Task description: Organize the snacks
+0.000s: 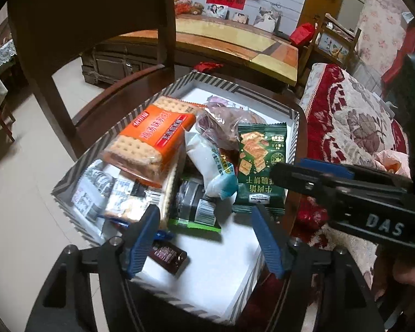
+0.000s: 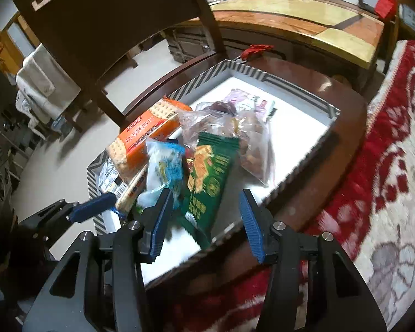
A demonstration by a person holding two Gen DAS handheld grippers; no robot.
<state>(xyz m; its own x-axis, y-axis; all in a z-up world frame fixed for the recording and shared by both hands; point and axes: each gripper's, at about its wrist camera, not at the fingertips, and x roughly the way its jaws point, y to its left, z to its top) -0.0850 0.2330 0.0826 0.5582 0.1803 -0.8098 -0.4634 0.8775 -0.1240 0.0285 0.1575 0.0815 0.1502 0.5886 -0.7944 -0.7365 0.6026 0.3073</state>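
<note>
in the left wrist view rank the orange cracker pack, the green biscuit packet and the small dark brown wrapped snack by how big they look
1. orange cracker pack
2. green biscuit packet
3. small dark brown wrapped snack, smallest though nearest the camera

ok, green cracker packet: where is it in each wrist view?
Left wrist: green cracker packet right of centre, against the striped box wall.
Right wrist: green cracker packet centre, just beyond the fingertips.
Shared landmark: orange cracker pack, left of it.

The striped box (image 1: 295, 116) has bare white floor near and right; piled snack packets (image 1: 157, 138) crowd its left.
</note>
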